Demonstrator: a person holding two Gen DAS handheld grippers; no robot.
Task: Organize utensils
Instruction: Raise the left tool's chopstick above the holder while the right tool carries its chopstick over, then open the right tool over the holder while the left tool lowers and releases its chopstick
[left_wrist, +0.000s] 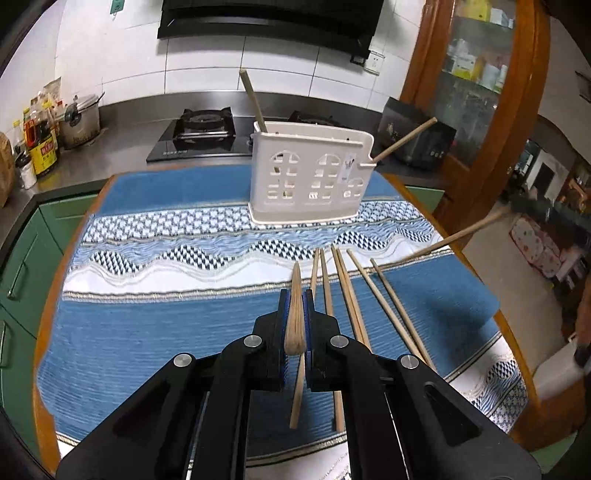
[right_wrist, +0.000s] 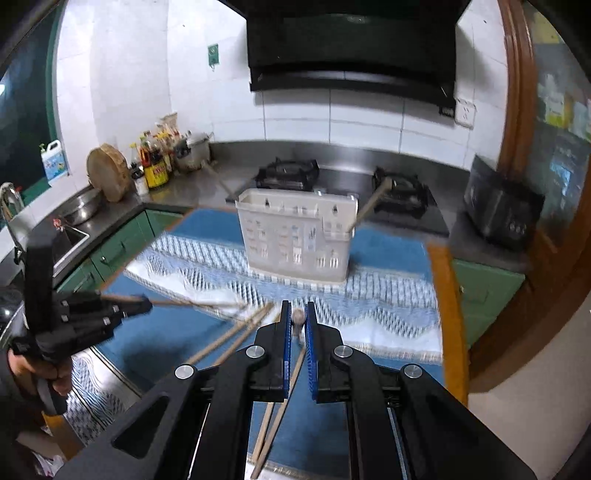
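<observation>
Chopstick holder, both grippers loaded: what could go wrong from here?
1. The left gripper pinches its chopstick near one end; it could pivot or slip.
2. The white holder already has two chopsticks leaning outward; a clumsy insertion could knock one.
3. The right gripper and its chopstick look blurred; aim may suffer.

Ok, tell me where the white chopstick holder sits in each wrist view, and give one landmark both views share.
Left wrist view: the white chopstick holder stands upper centre, at the far end of the blue cloth, two chopsticks sticking out of it.
Right wrist view: the holder stands centre, just above the gripper's fingers, blurred.
Shared landmark: the black range hood on the tiled wall behind it.
</observation>
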